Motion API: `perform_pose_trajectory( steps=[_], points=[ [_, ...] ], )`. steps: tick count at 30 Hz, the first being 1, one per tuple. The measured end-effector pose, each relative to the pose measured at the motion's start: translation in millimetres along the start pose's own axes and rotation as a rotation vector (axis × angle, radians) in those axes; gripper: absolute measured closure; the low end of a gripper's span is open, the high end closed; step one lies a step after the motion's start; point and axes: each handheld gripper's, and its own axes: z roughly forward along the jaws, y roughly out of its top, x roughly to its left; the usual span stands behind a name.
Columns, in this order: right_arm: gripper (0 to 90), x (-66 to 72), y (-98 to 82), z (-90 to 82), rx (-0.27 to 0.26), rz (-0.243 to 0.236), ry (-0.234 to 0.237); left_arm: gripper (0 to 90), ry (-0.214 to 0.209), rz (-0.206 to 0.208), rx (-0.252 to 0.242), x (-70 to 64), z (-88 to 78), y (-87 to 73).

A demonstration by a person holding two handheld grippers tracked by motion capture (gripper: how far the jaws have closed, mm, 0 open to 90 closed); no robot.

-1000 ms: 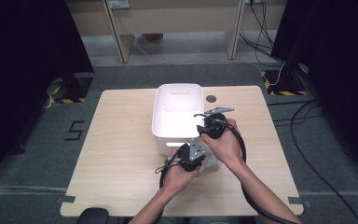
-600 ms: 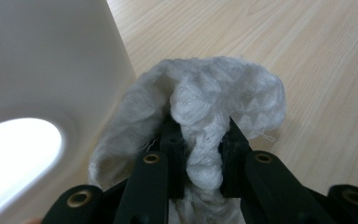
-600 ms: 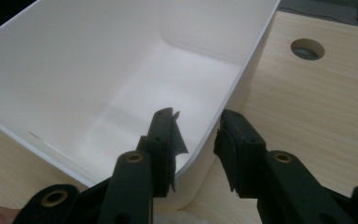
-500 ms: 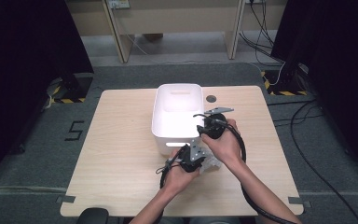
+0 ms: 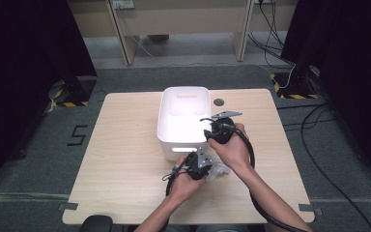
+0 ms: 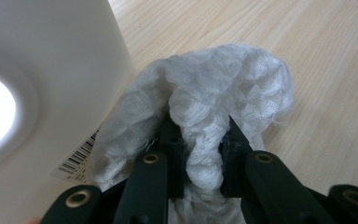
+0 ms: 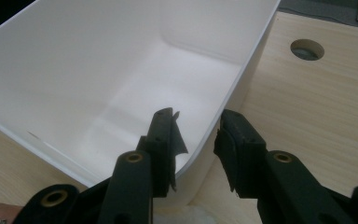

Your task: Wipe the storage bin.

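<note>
A white plastic bin point(image 5: 183, 90) stands mid-table. In the right gripper view its near right corner point(image 7: 74, 70) lies under my right gripper point(image 7: 196, 123), which straddles the wall with one jaw inside and one outside, closed against it. From above, that right gripper point(image 5: 207, 135) rests at the bin's right rim. A crumpled white knitted cloth point(image 6: 233, 79) is pinched between the jaws of my left gripper point(image 6: 200, 135), just in front of the bin's near wall point(image 6: 51, 56). The high view has the left gripper point(image 5: 208, 169) low over the table with the cloth point(image 5: 218, 172) at its tip.
The wooden table point(image 5: 125, 145) has bare room on both sides of the bin. A round cable hole point(image 7: 306, 49) sits behind the bin to the right. A barcode label point(image 6: 77, 158) is stuck low on the bin's near wall, beside its handle opening.
</note>
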Motion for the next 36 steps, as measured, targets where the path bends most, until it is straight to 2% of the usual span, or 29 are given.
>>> perform_pose_trajectory(
  steps=[5, 9, 15, 16, 17, 18, 19, 20, 24, 26, 27, 28, 29, 33, 36],
  points=[
    [64.8, -0.8, -0.2, 0.5, -0.004, 0.005, 0.002, 75.6, -0.004, -0.003, 0.005, 0.8, -2.5, 0.6],
    [62.7, -0.1, -0.6, 1.5, -0.009, -0.013, 0.001, 75.4, -0.006, -0.003, 0.009, 2.0, -6.9, 0.8],
    [60.2, -0.1, -1.3, 3.0, -0.009, -0.009, 0.007, 75.1, -0.02, -0.003, 0.023, 7.6, -26.2, -2.5],
    [59.9, -0.1, -1.3, 3.2, -0.008, -0.006, 0.008, 75.1, -0.019, -0.016, 0.022, 11.7, -36.3, -6.6],
    [59.9, -0.1, -1.3, 3.2, -0.008, -0.006, 0.008, 75.1, -0.019, -0.016, 0.022, 11.7, -36.3, -6.6],
    [59.7, -0.2, -1.2, 3.6, -0.007, -0.005, 0.008, 75.1, -0.01, -0.026, 0.025, 17.3, -48.0, -11.3],
    [59.7, -0.2, -1.2, 3.6, -0.007, -0.005, 0.008, 75.2, -0.01, -0.026, 0.025, 17.3, -48.0, -11.3],
    [59.6, -0.4, -1.1, 3.9, -0.008, -0.008, 0.007, 75.2, 0.004, -0.039, 0.019, 22.2, -58.6, -16.8],
    [59.4, 0.0, -1.2, 4.6, -0.007, -0.007, 0.005, 75.3, 0.018, -0.067, 0.024, 31.7, -81.1, -30.6],
    [59.4, 0.1, -1.2, 5.5, -0.008, -0.004, 0.001, 75.3, 0.024, -0.103, 0.021, 37.6, -100.3, -44.5],
    [59.4, 0.1, -1.2, 5.5, -0.008, -0.004, 0.001, 75.3, 0.024, -0.103, 0.021, 37.6, -100.3, -44.5],
    [59.4, -0.1, -1.6, 5.8, -0.013, -0.004, 0.002, 75.3, 0.033, -0.145, 0.011, 42.2, -117.0, -58.3],
    [59.4, -0.1, -1.6, 5.8, -0.013, -0.004, 0.002, 75.2, 0.033, -0.145, 0.011, 42.2, -117.0, -58.3],
    [59.8, 0.5, -2.1, 6.1, -0.019, -0.009, -0.003, 75.2, 0.089, -0.189, 0.011, 54.0, -143.3, -79.5],
    [60.2, 1.8, -2.4, 5.6, -0.021, -0.011, -0.01, 75.2, 0.13, -0.211, 0.017, 66.3, -157.2, -90.7]
  ],
)
